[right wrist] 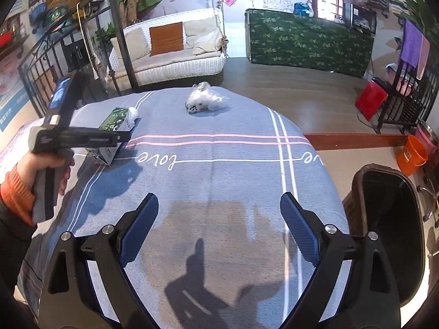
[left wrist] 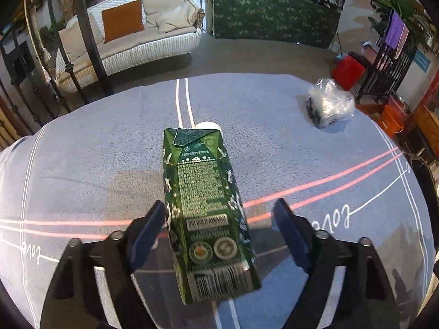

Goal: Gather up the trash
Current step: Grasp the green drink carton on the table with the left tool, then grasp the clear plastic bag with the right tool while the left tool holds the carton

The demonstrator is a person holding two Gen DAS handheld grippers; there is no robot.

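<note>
A green drink carton lies on its side on the blue-grey tablecloth. My left gripper straddles it: the left finger sits against the carton's side, while the right finger stands clear of it. A small white item peeks out behind the carton's far end. A crumpled clear plastic bag lies farther right. In the right wrist view the carton is at the far left and the bag at the far edge. My right gripper is open over bare cloth.
A dark waste bin stands open beside the table's right edge. A hand in an orange sleeve holds the left tool. On the floor beyond are an orange bucket, a red box and a white wicker sofa.
</note>
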